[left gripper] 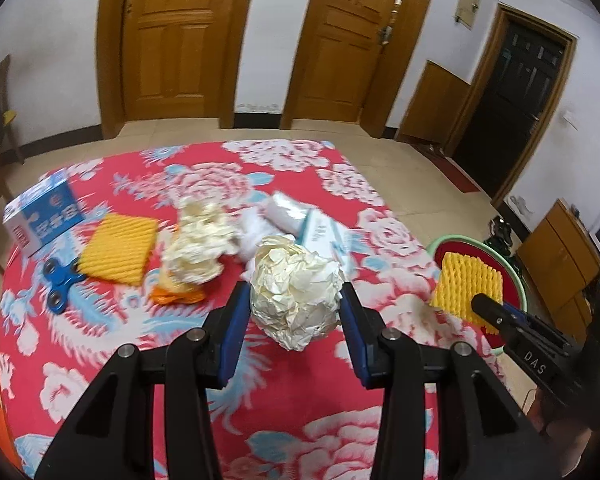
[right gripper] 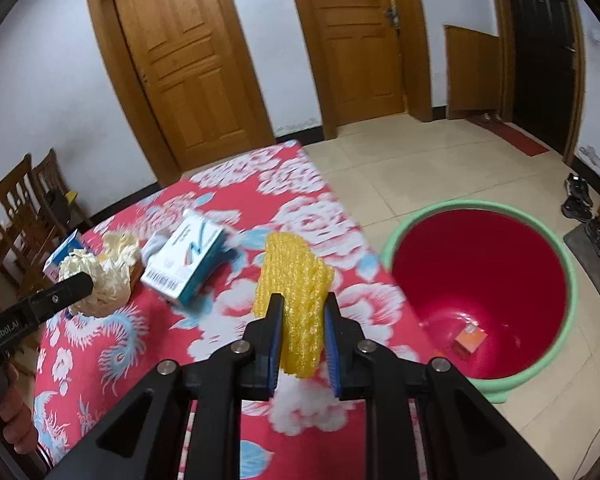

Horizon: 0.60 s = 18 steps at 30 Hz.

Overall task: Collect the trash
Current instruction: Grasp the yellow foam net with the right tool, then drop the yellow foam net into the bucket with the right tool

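On the floral tablecloth (left gripper: 300, 420), a blue box (left gripper: 42, 210), a spinner (left gripper: 58, 280) and a second foam net (left gripper: 118, 248) lay at the left. The left gripper (left gripper: 296, 300) pinched a crumpled paper ball (left gripper: 296, 292), jaws pressed against its sides. Rightward, the right gripper (right gripper: 300, 312) squeezed a yellow foam net (right gripper: 296, 300) beside the red bucket (right gripper: 420, 224), presumably ready to drop it in.

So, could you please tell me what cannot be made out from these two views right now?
- Blue box, left wrist view: its print is motion-blurred, unreadable.
- Orange item in the red bucket, right wrist view: too small and blurred to identify.
- Orange scrap under the second paper wad, left wrist view: mostly covered by the wad.
- Left gripper around the crumpled paper ball: the ball's underside is hidden.
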Each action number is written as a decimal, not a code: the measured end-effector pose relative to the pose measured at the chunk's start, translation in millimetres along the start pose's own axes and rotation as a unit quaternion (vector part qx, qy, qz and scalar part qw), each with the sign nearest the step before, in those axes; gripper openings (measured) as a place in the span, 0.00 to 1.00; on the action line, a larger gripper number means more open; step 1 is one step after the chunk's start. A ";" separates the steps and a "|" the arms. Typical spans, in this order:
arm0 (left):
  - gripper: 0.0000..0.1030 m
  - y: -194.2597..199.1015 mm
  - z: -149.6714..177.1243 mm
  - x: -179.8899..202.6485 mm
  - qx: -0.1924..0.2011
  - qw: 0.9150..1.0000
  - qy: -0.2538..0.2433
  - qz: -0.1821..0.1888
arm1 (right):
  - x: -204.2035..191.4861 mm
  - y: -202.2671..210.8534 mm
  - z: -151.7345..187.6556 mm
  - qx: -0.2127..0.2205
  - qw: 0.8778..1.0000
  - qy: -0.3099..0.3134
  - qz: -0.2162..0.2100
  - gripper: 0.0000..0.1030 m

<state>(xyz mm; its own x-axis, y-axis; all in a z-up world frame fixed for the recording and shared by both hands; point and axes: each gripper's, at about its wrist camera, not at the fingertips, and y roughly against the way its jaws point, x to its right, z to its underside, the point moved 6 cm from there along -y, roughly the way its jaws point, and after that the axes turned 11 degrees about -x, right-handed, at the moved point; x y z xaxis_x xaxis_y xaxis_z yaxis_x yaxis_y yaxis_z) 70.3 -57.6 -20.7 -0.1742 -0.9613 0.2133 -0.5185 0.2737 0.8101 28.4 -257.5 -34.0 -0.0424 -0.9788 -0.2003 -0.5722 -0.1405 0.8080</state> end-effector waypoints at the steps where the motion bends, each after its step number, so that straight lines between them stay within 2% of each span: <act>1: 0.44 -0.3 -0.4 4.7 0.000 1.000 -0.005 0.002 | 5.0 2.3 -0.8 0.003 1.000 -0.005 0.003 0.20; 18: 0.44 -32.8 -8.0 94.7 -0.022 0.995 -0.086 0.035 | 92.0 17.9 1.5 0.022 0.995 -0.088 0.041 0.21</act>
<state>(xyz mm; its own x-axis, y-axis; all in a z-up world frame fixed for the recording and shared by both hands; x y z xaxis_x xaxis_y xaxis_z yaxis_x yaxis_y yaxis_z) 77.5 -157.9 -22.7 -0.3510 -0.9196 0.1764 -0.4637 0.3344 0.8205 13.0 -349.8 -38.8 -0.2307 -0.9452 -0.2310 -0.5963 -0.0503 0.8012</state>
